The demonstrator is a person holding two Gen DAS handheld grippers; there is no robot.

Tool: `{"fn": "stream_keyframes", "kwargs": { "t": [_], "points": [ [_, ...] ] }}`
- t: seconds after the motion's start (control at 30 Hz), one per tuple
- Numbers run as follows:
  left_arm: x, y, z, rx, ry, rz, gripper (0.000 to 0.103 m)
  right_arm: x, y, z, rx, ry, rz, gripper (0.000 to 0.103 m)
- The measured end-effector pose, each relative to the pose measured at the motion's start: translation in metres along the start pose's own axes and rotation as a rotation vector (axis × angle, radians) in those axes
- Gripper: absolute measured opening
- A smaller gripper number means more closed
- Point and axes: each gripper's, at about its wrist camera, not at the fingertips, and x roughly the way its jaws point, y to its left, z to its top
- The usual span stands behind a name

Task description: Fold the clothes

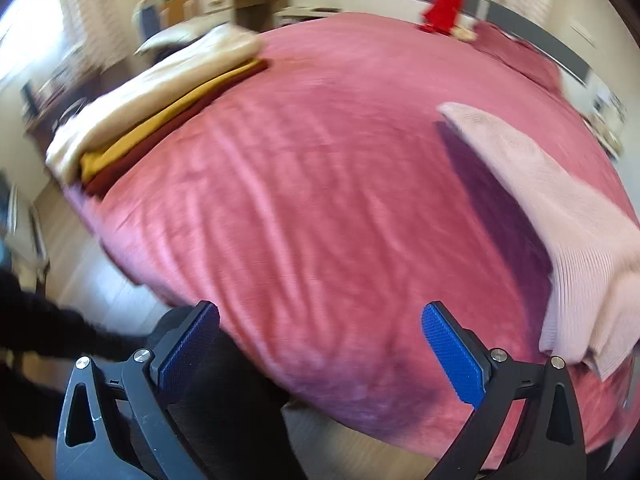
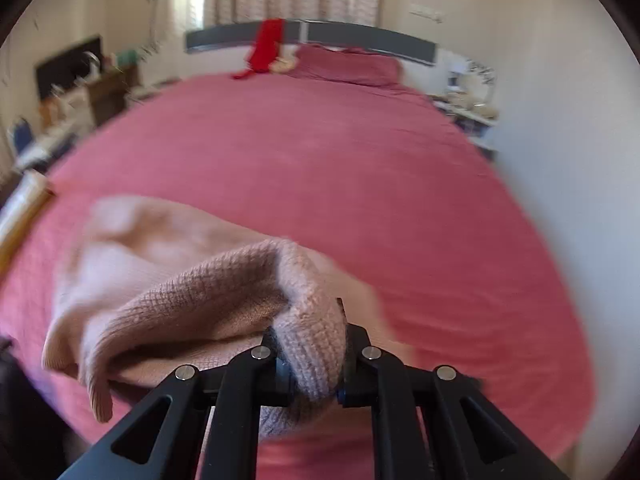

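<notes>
A pale pink knit sweater (image 2: 192, 300) hangs from my right gripper (image 2: 312, 360), which is shut on a bunched fold of it above the pink bed (image 2: 320, 152). The same sweater (image 1: 560, 216) shows at the right of the left wrist view, lifted off the bed and casting a shadow. My left gripper (image 1: 320, 344) is open and empty, its blue pads (image 1: 452, 356) wide apart over the bed's near edge. A stack of folded clothes (image 1: 160, 108), cream on mustard on dark red, lies at the bed's far left corner.
A red garment (image 2: 266, 46) hangs over the dark headboard (image 2: 360, 38), with a pink pillow (image 2: 348, 64) beside it. Desks and clutter (image 2: 72, 92) stand to the left, a white shelf (image 2: 472, 108) to the right. Wooden floor (image 1: 92, 280) lies left of the bed.
</notes>
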Motion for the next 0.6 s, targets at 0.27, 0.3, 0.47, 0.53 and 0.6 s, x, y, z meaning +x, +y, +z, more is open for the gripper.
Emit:
{"fn": "stream_keyframes", "kwargs": {
  "t": [0.27,0.3,0.47,0.53,0.6],
  "points": [
    [0.011,-0.077,0.003,0.278,-0.078,-0.033,0.102,0.057,-0.111,-0.078,0.267,0.218,0.133,0.029],
    [0.014,-0.089,0.003,0.343,-0.105,-0.027,0.102,0.048,-0.118,-0.082,0.303,0.176,0.166,0.029],
    [0.039,-0.13,0.012,0.602,-0.198,-0.02,0.102,0.028,-0.108,-0.084,0.192,0.107,0.18,0.033],
    [0.048,-0.137,0.018,0.666,-0.208,-0.041,0.102,0.022,-0.097,-0.084,0.093,0.099,0.162,0.034],
    [0.054,-0.144,0.021,0.708,-0.223,-0.057,0.102,0.016,-0.078,-0.086,0.025,0.105,0.169,0.034]
  ]
}}
